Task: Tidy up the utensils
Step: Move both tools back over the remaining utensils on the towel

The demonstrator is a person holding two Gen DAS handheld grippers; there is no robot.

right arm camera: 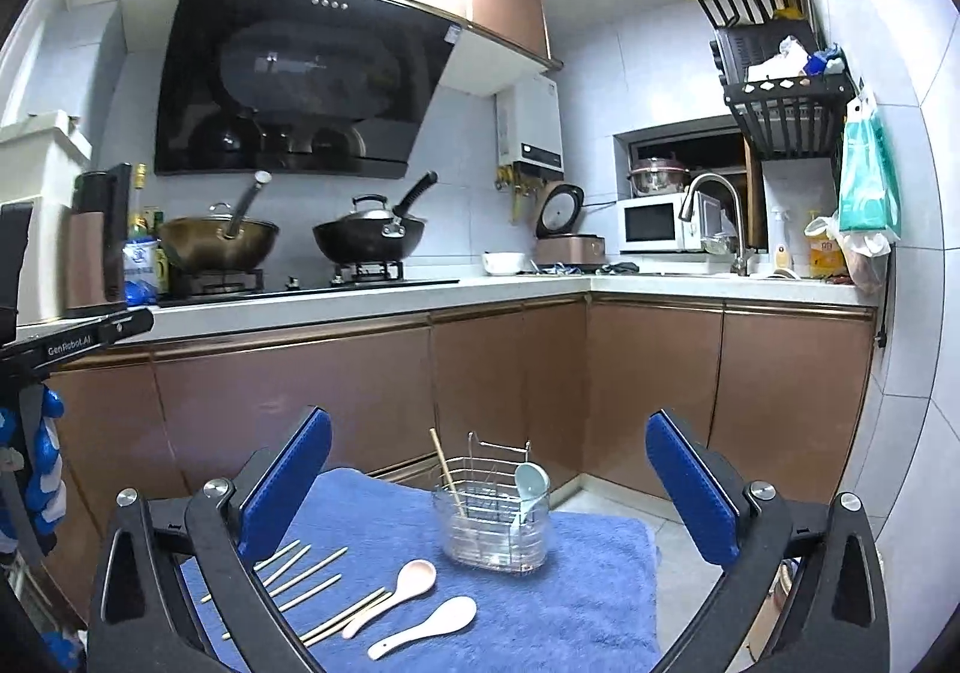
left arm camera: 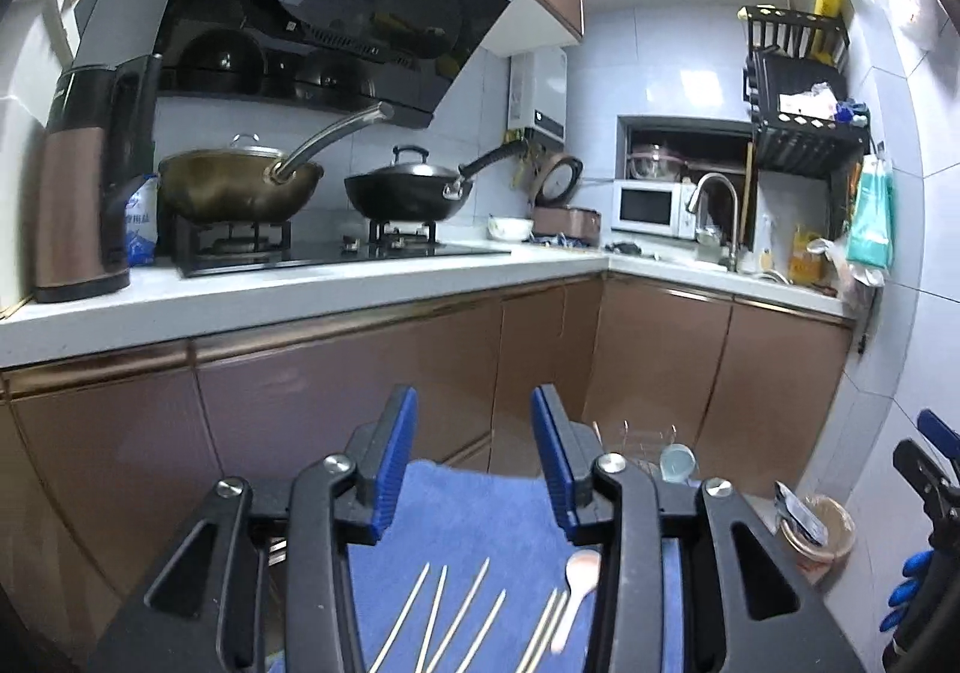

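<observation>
A wire utensil caddy (right arm camera: 495, 517) stands on a blue towel (right arm camera: 570, 601). It holds one chopstick (right arm camera: 447, 469) and a pale blue spoon (right arm camera: 531, 484). Several loose chopsticks (right arm camera: 306, 571) and two cream spoons (right arm camera: 399, 592) (right arm camera: 429, 628) lie on the towel in front of it. My right gripper (right arm camera: 489, 469) is wide open and empty, raised above the towel. My left gripper (left arm camera: 474, 445) is open and empty above the towel's left part; chopsticks (left arm camera: 456, 613) and a spoon (left arm camera: 579, 583) lie below it, the caddy (left arm camera: 651, 448) just right of it.
A kitchen counter (right arm camera: 360, 301) with a stove, two woks (right arm camera: 219, 241) (right arm camera: 369, 241), a microwave (right arm camera: 660, 223) and a sink tap runs behind. Brown cabinet doors (right arm camera: 510, 385) face the towel. A small bin (left arm camera: 819, 529) stands on the floor at the right.
</observation>
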